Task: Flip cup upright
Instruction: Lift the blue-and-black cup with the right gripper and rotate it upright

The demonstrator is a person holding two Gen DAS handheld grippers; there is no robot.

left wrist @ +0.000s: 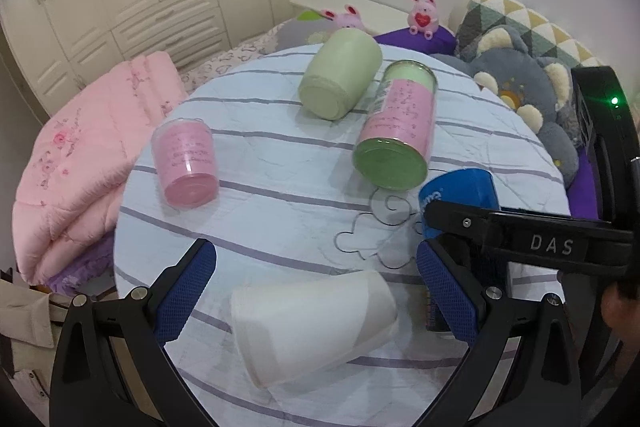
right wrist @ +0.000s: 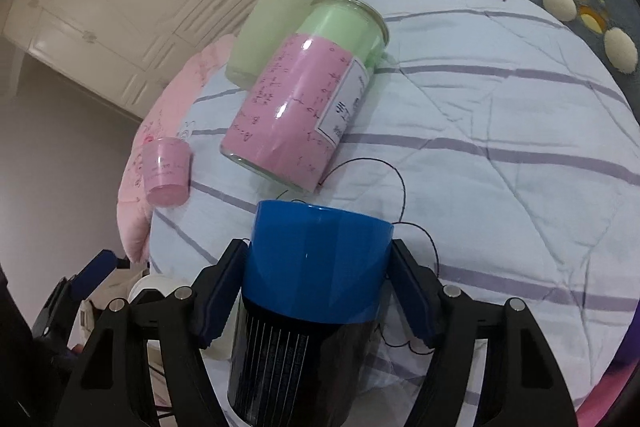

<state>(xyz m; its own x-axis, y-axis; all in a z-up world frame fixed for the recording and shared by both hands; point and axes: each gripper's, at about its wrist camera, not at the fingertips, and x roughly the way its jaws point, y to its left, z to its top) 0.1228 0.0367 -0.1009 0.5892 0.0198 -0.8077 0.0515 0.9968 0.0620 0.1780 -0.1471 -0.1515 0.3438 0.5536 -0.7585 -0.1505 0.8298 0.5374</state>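
A white paper cup (left wrist: pixel 312 323) lies on its side on the striped cloth between the open jaws of my left gripper (left wrist: pixel 316 291), not touched by the pads. My right gripper (right wrist: pixel 316 291) is shut on a blue and black can (right wrist: pixel 312 291), which stands bottom up on the cloth. The can (left wrist: pixel 460 195) also shows in the left wrist view behind the right gripper's black arm. A sliver of the white cup (right wrist: pixel 152 287) shows at the lower left of the right wrist view.
A round table with a striped cloth (left wrist: pixel 280 195) holds a pink tumbler (left wrist: pixel 186 163), a green cup (left wrist: pixel 340 79) and a pink-and-green jar (left wrist: pixel 396 127), all upside down or tipped. A thin wire (left wrist: pixel 376 235) lies on the cloth. Pink quilt (left wrist: pixel 80 163) left, plush toys behind.
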